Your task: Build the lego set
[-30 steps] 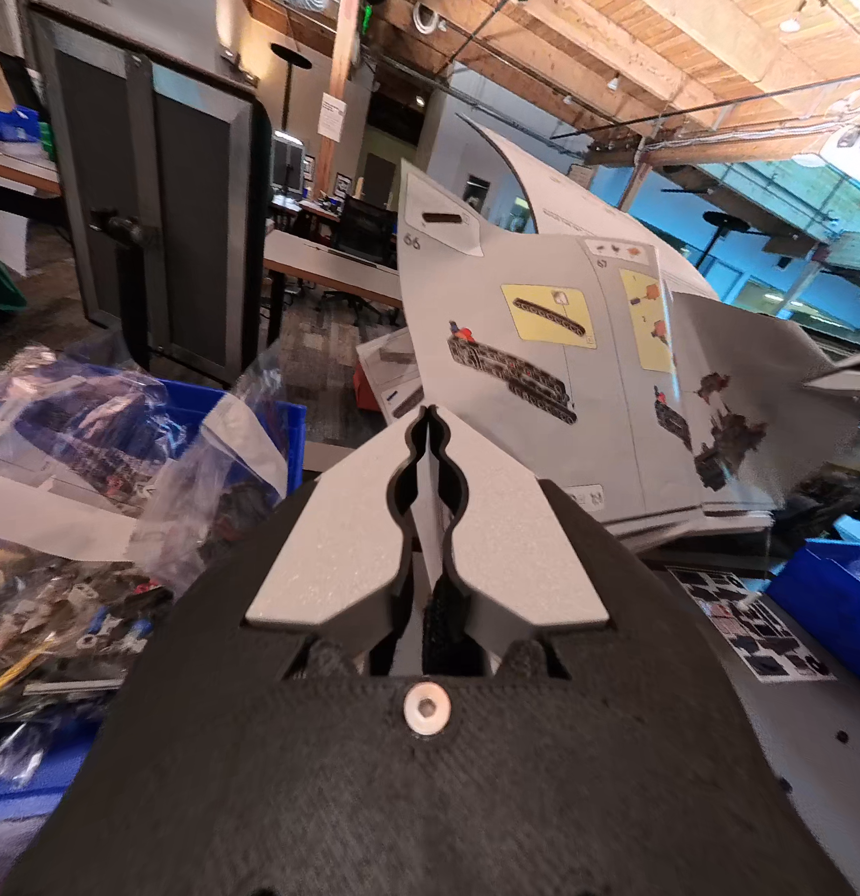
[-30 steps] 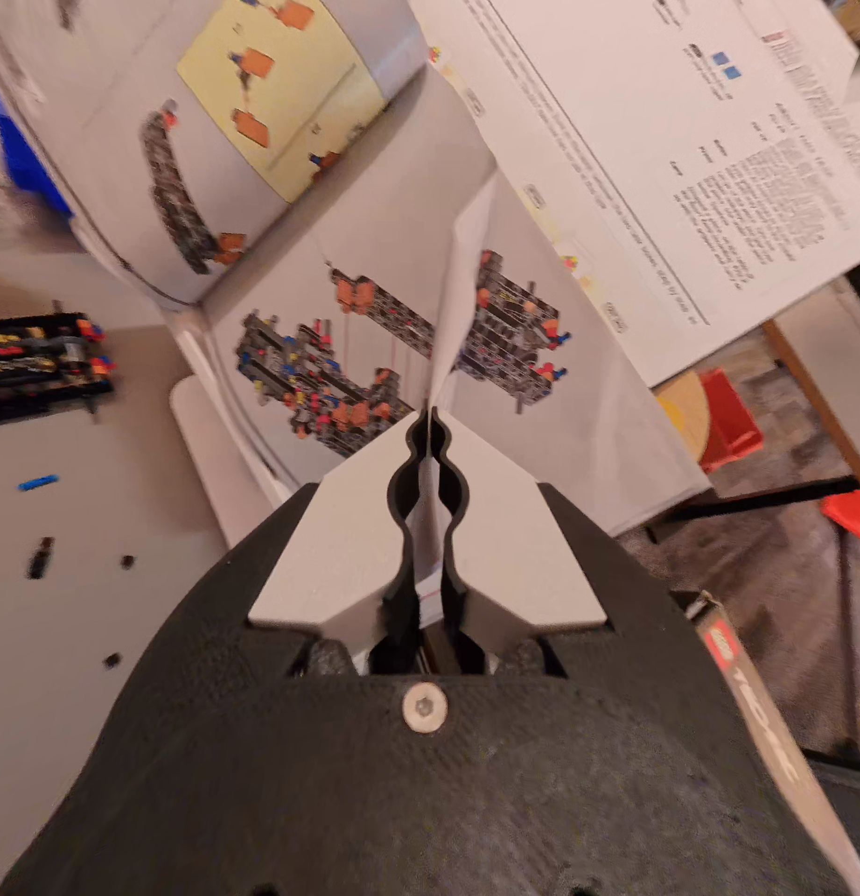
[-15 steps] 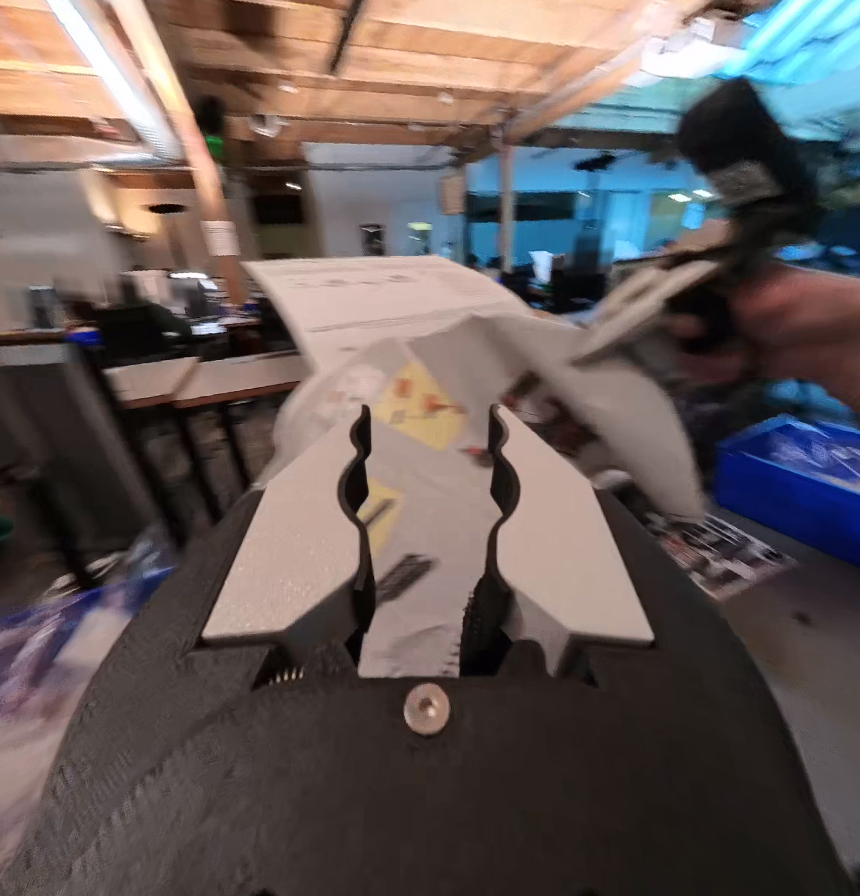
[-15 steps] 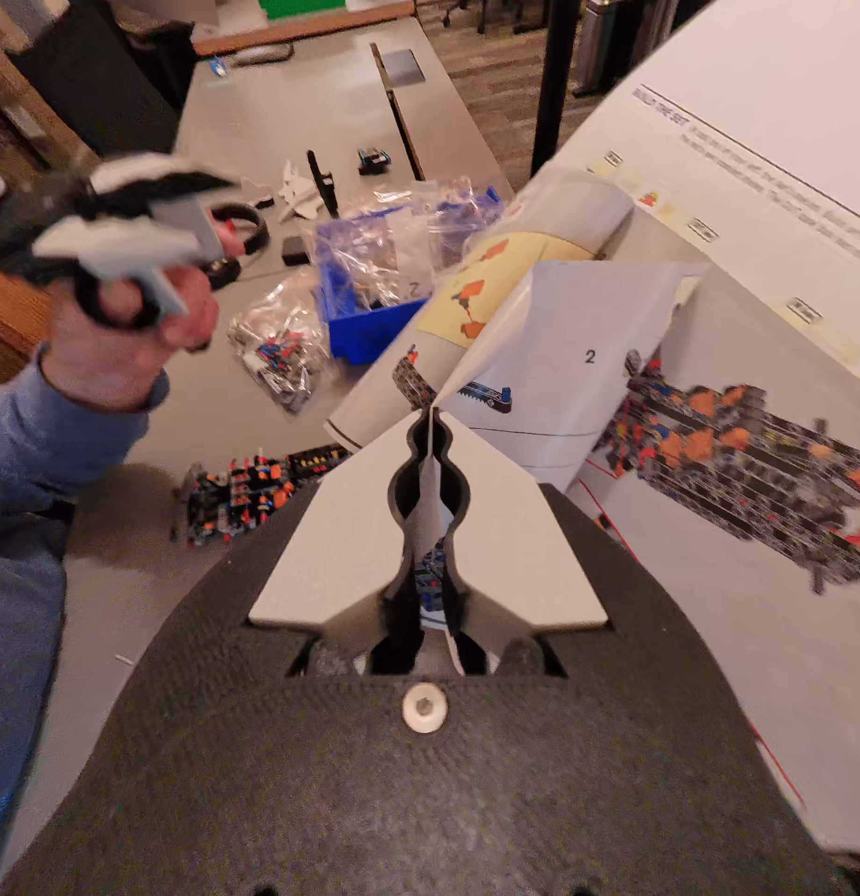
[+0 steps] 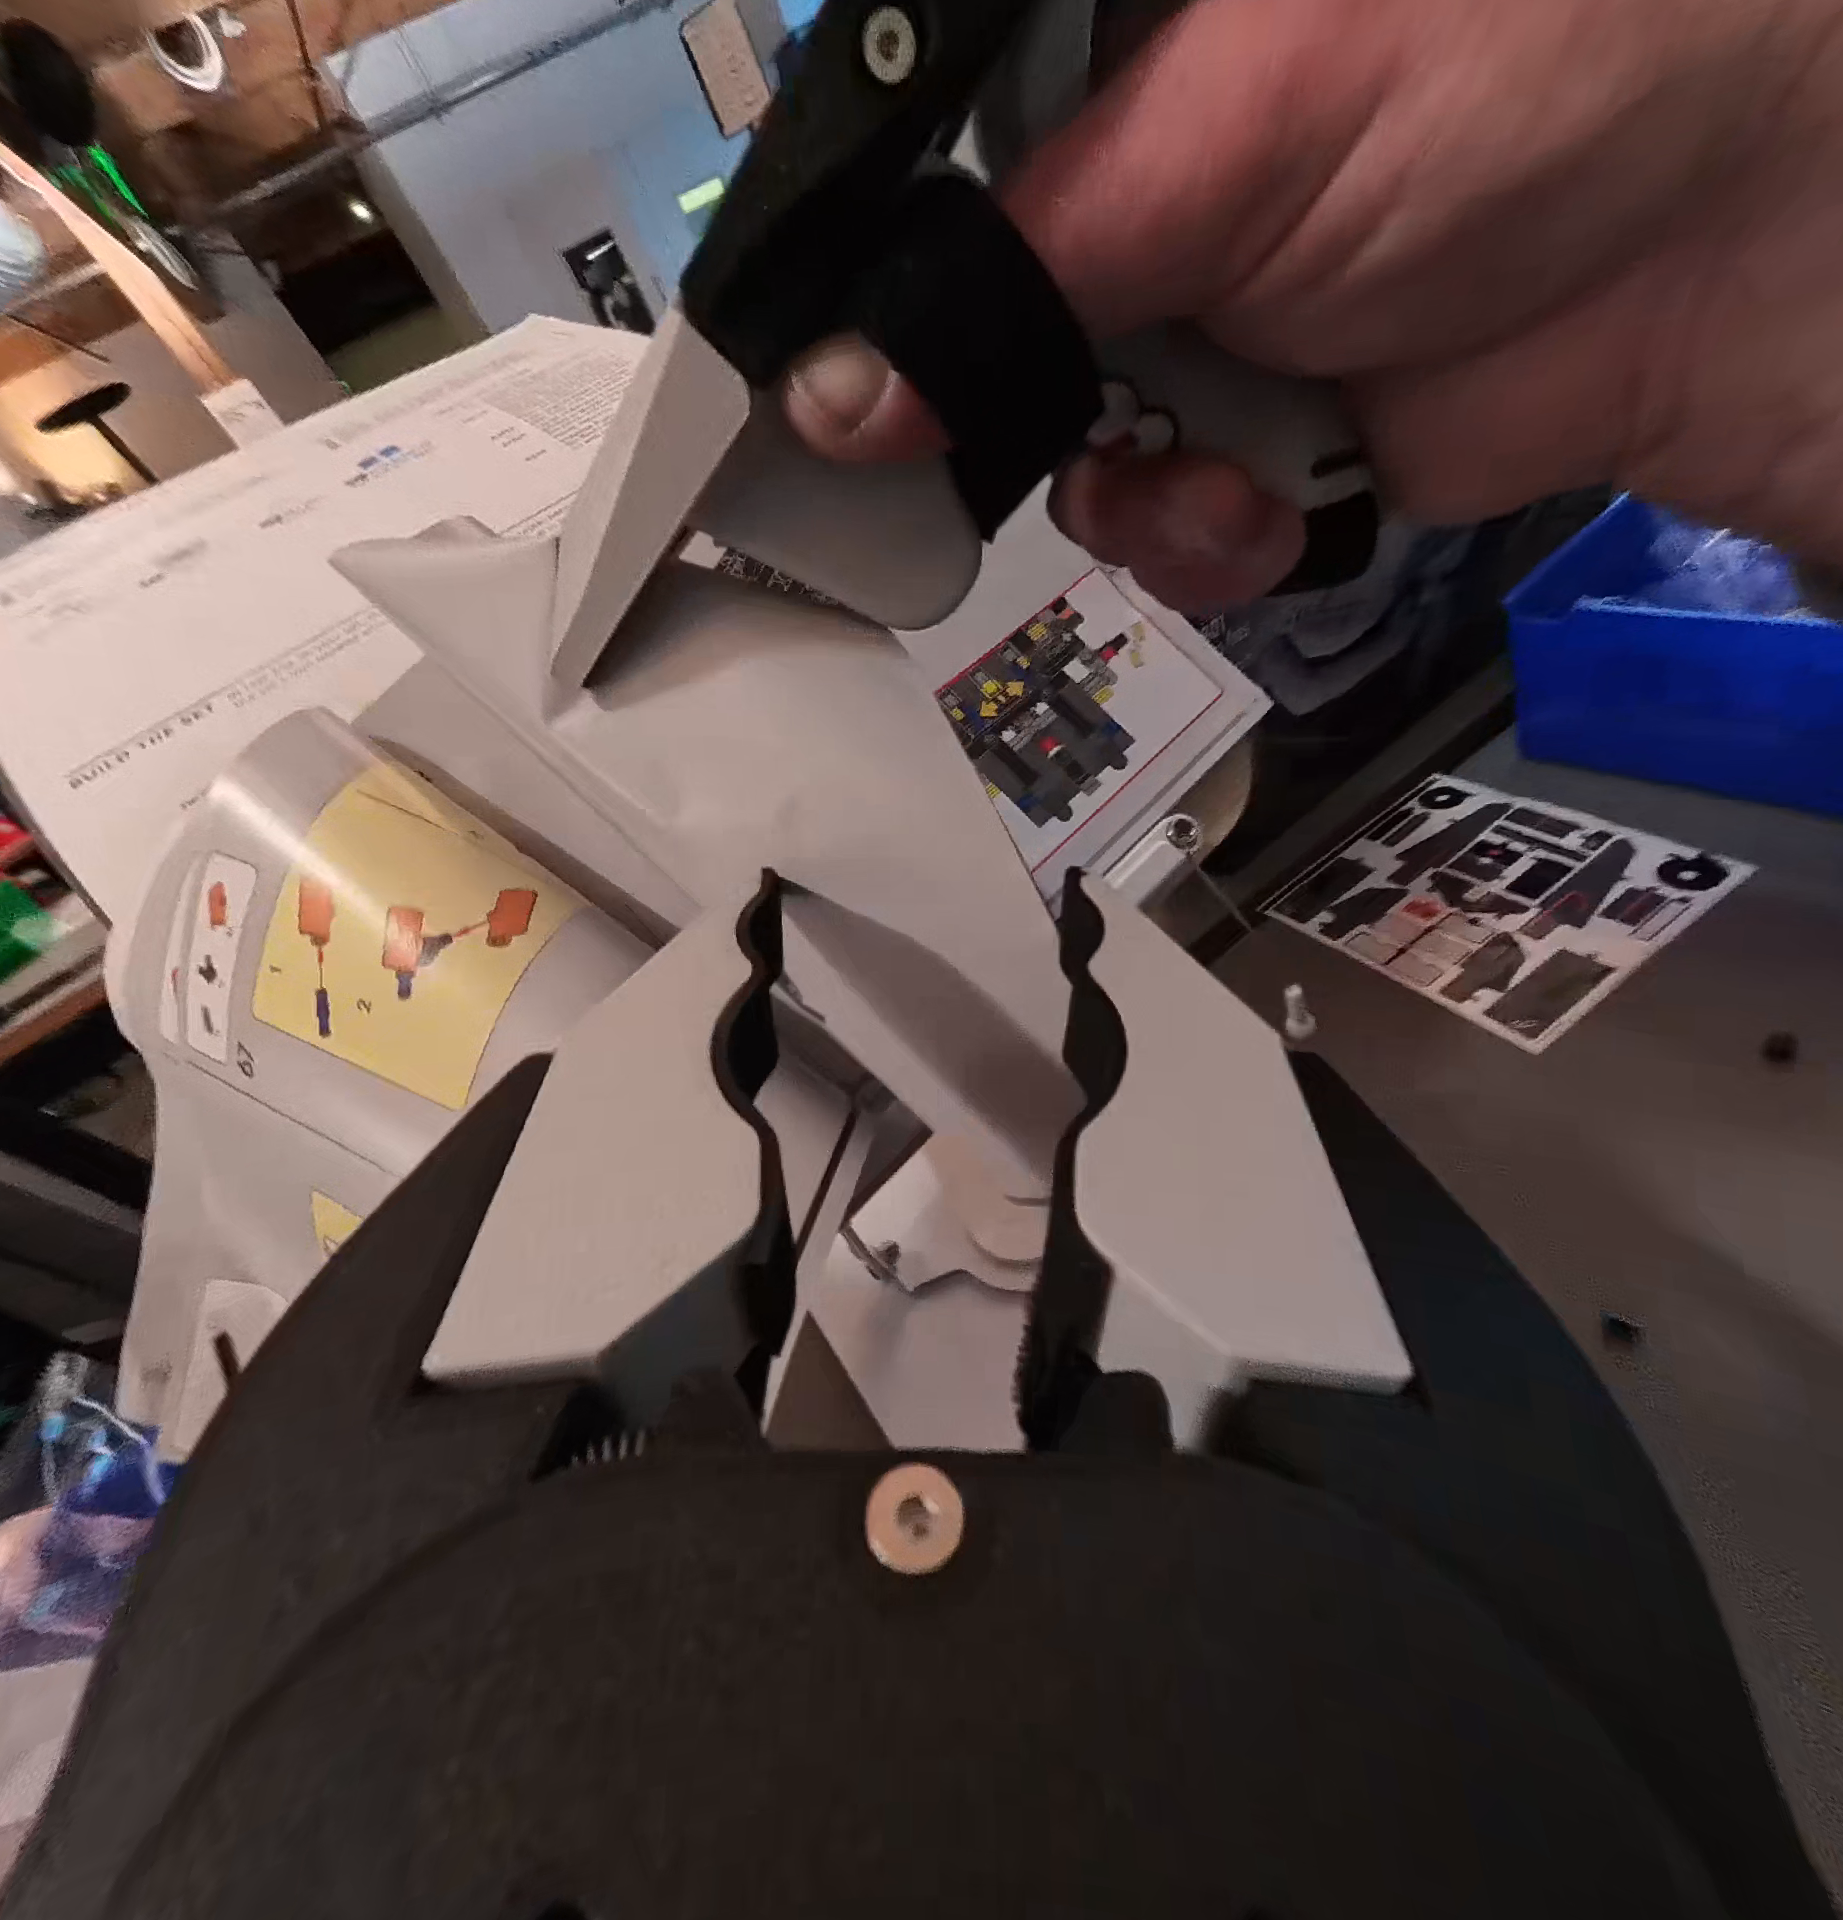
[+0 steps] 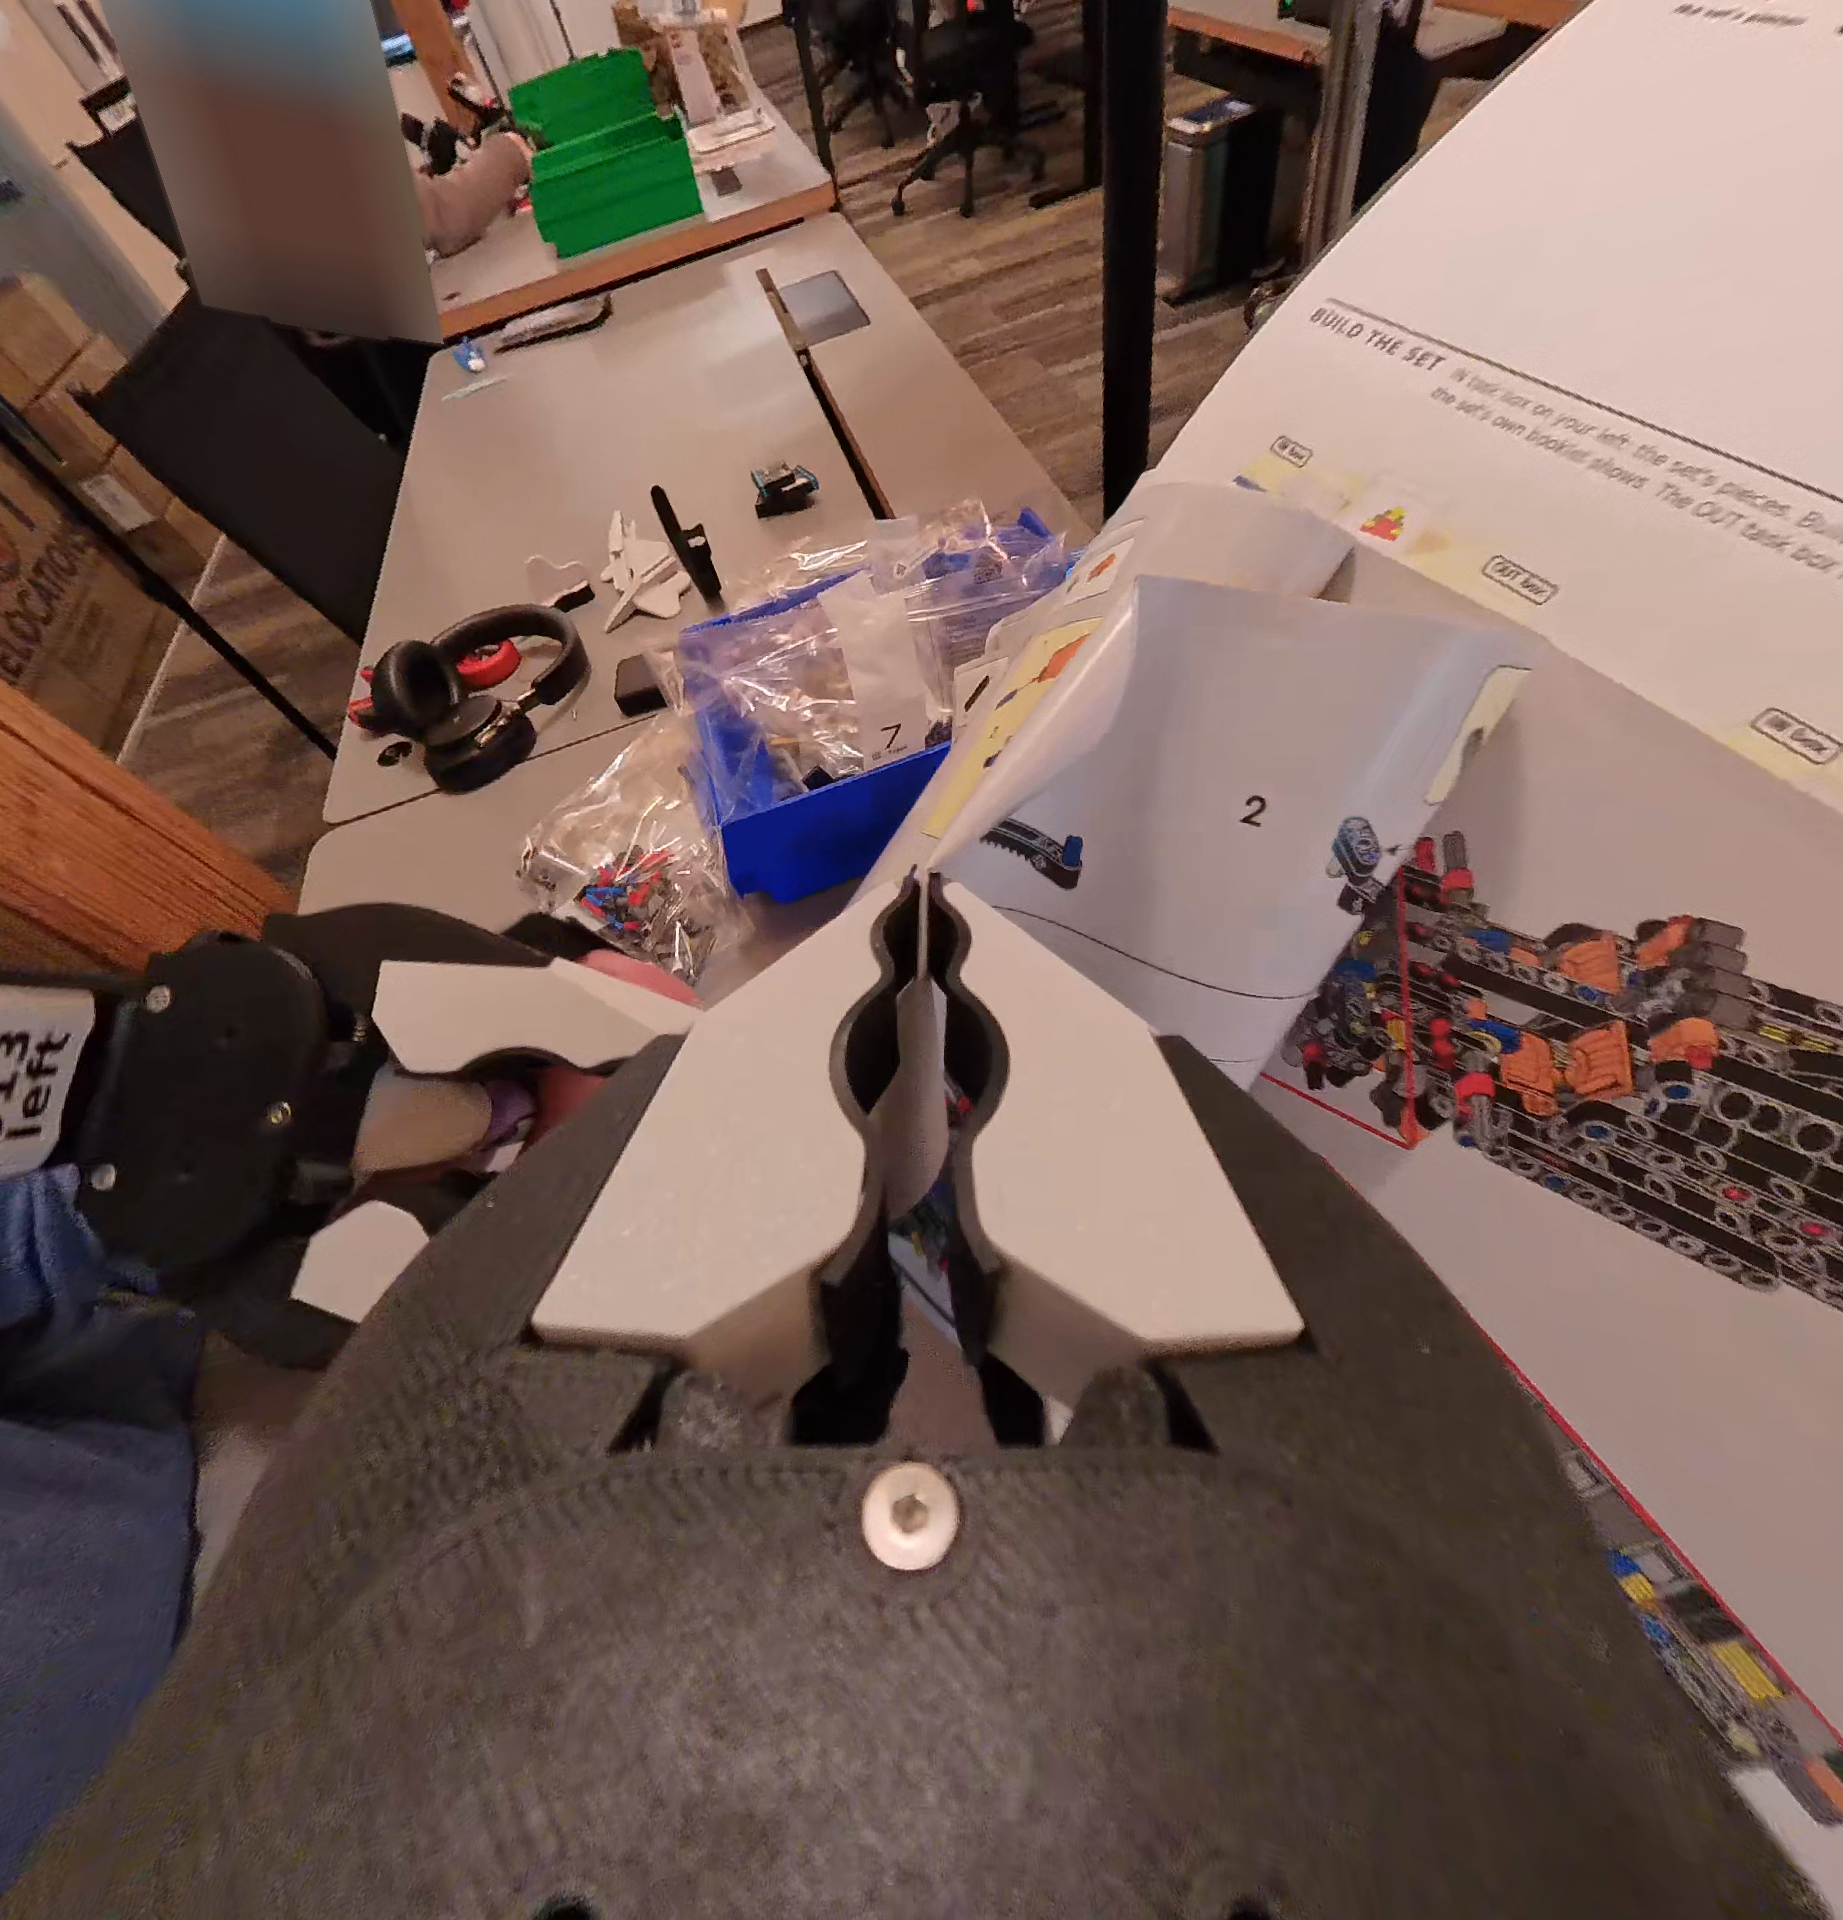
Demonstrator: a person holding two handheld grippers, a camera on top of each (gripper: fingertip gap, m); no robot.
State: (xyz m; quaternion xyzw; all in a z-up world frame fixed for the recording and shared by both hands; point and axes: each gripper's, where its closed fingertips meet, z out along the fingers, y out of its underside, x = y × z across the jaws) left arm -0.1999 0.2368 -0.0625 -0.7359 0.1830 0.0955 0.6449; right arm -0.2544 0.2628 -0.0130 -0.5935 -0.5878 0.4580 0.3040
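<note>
The right gripper (image 6: pixel 922 883), a black textured body with two pale grey fingers, has its jaws pressed together on a thin grey page (image 6: pixel 1239 790) of the open lego instruction booklet (image 6: pixel 1582 1049), pinching the page at its lower corner so that it stands up and curls over the printed spread beneath. The left gripper (image 5: pixel 917 894) of the same make holds its jaws well apart, with nothing clamped; the lifted page's underside (image 5: pixel 865 790) passes between and beyond its fingertips. In the left wrist view the right gripper (image 5: pixel 584 665) shows from the side, gripped by a person's hand (image 5: pixel 1468 239), its tips nipping the page. Behind the booklet lies a large white printed sheet (image 6: pixel 1623 291). A blue plastic bin (image 6: pixel 823 821) stands on the grey table (image 6: pixel 584 436) just beside the booklet's far edge, stuffed with clear plastic bags of lego pieces (image 6: pixel 875 644); another clear bag of small coloured pieces (image 6: pixel 626 873) lies loose against the bin's near side. A second blue bin (image 5: pixel 1706 686) sits on the table at the right of the left wrist view, its contents blurred. Near it lies a sticker sheet of dark shapes (image 5: pixel 1509 904). Farther back on the table rest black headphones (image 6: pixel 470 686).
</note>
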